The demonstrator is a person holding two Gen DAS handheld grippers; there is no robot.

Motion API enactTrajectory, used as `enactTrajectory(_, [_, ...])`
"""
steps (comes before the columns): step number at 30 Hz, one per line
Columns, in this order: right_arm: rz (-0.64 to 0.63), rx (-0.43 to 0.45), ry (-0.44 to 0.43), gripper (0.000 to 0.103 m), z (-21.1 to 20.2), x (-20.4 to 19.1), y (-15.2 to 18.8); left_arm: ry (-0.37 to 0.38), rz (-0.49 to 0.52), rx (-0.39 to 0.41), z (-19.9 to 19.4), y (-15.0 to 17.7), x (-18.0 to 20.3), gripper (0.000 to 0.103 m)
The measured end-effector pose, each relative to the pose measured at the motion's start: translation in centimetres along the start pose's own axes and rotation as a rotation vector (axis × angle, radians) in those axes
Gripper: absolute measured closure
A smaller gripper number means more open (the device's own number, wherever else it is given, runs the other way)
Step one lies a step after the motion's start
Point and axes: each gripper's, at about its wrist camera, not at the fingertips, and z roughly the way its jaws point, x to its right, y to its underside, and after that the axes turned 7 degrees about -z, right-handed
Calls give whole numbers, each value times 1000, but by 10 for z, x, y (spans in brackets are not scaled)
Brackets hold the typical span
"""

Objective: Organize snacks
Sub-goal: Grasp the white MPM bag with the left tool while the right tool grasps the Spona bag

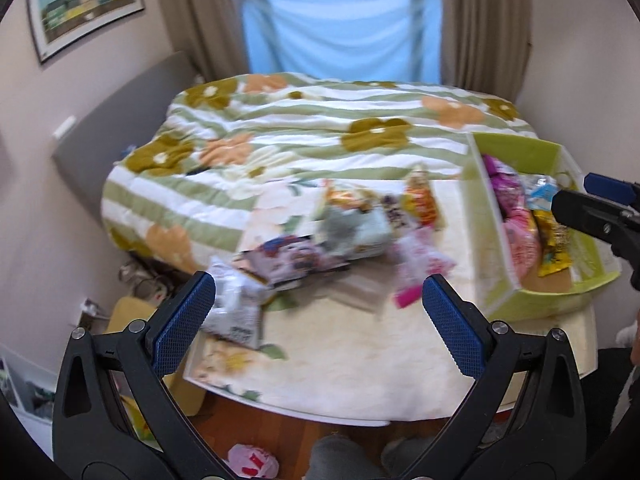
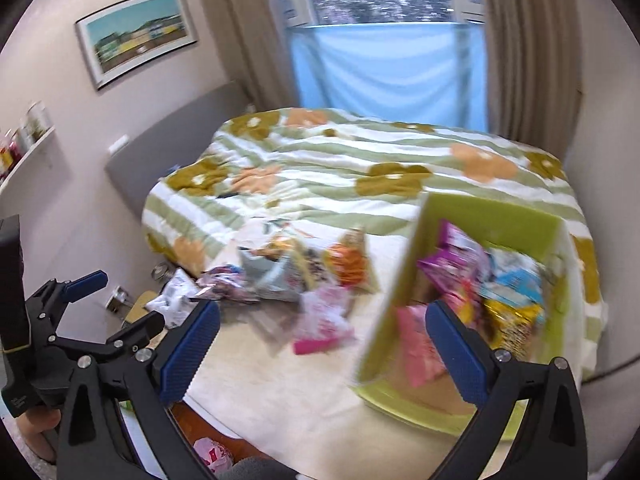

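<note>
Both views smeared by motion blur: print on the loose snack packets [image 1: 320,240] unreadable, edges of the pile hard to separate, one white packet [image 1: 236,308] partly hidden behind a blue finger pad. Contents of the green box [image 1: 560,160] only partly visible, cut by its near wall and, in the right wrist view, by the right pad. Left gripper [image 1: 318,314] spread wide, nothing between the pads, hanging above the near edge of the pile without touching it. Right gripper [image 2: 322,340] likewise wide apart and empty, one pad over the box's open top, the other toward the loose pile. Loose packets scattered on the cream cloth at the foot of the bed [image 1: 320,120]; pink, purple, yellow and blue packets already inside the box, well right of the pile. A pink packet [image 1: 252,460] lying on the wooden floor below. Curtains [image 1: 192,12], a framed picture [image 1: 84,4] and a blue sheet [image 1: 340,28] beyond.
</note>
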Motion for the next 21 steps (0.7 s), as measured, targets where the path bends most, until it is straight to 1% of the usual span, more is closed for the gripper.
enactTrajectory(3, [-34, -10, -39, 1, 20, -24, -12, -24, -2, -7, 12, 2, -31, 1])
enactTrajectory(6, [-71, -26, -69, 1, 46, -51, -24, -35, 3, -38, 33, 5, -63, 1])
enactTrajectory(9, [-86, -60, -111, 1, 79, -77, -35, -25, 13, -68, 56, 8, -84, 1])
enactTrajectory(11, [-68, -96, -169, 1, 109, -90, -43, -10, 26, -92, 75, 11, -97, 1])
enactTrajectory(13, [-49, -135, -202, 1, 138, -100, -49, 7, 39, -122, 97, 14, -110, 1])
enactTrajectory(17, [-66, -208, -199, 1, 188, -120, -55, 34, 54, -165, 130, 23, -123, 1])
enactTrajectory(19, [-83, -247, -191, 1, 213, -130, -55, 33, 70, -183, 147, 28, -129, 1])
enactTrajectory(21, [-99, -275, -185, 2, 231, -137, -53, 25, 91, -178, 160, 32, -132, 1])
